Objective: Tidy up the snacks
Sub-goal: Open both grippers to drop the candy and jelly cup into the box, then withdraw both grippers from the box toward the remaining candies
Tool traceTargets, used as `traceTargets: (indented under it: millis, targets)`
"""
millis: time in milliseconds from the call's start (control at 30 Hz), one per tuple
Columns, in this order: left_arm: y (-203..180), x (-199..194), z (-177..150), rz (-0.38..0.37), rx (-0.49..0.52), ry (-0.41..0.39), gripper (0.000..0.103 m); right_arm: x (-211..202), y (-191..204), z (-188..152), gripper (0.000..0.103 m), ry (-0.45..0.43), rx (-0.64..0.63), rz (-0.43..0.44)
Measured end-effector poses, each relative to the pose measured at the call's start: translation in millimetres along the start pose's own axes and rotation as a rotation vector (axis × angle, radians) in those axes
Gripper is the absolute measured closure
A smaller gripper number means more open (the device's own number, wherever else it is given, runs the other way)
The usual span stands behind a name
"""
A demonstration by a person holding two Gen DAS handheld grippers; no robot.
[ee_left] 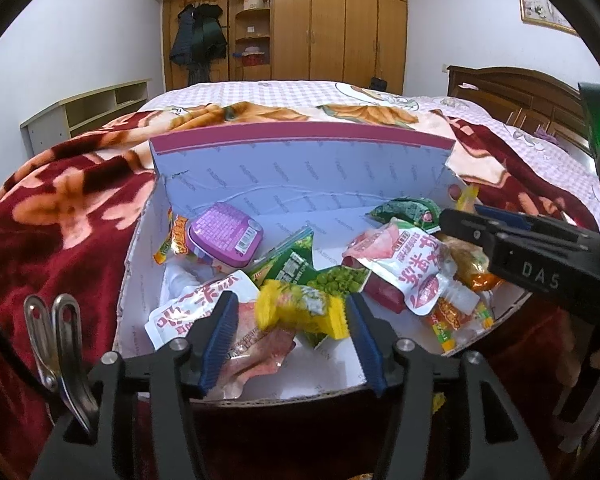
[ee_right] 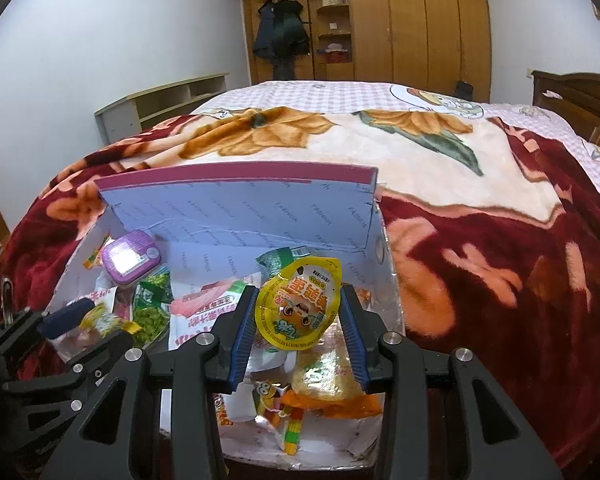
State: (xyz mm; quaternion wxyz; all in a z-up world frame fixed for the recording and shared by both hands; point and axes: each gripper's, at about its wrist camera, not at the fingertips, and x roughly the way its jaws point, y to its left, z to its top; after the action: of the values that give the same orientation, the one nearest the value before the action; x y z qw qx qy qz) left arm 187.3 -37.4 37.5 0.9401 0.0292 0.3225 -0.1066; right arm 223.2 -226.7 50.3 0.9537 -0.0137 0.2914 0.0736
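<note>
An open cardboard box (ee_left: 300, 176) (ee_right: 236, 208) with a raised lid lies on a bed and holds several snack packets. My left gripper (ee_left: 290, 308) is shut on a yellow snack packet (ee_left: 300, 308) over the box's near left part. My right gripper (ee_right: 298, 304) is shut on a round yellow packet with a cartoon face (ee_right: 298, 300) over the box's right part. The left gripper also shows in the right wrist view (ee_right: 84, 320). A purple tub (ee_left: 226, 230) (ee_right: 130, 256) lies at the box's far left.
A red and cream flowered blanket (ee_right: 480, 240) covers the bed around the box. A wooden wardrobe (ee_left: 332, 20) stands at the far wall, a low shelf unit (ee_left: 88, 108) at the left, and a wooden headboard (ee_left: 520, 92) at the right.
</note>
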Motion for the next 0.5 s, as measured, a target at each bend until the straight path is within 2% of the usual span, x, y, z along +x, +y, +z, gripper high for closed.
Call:
traceTargets:
  millis: [100,500]
  targets:
    - [-1.2,-3.5,-0.3,0.003,0.010,0.000,0.041,-7.1,5.4,-1.9,0.043,-0.027,-0.025,-0.001]
    - [2.0,-29.6,-5.2,-0.036,0.010,0.008,0.041,-42.1,15.3,-10.1,0.042,-0.083,-0.019,0.027]
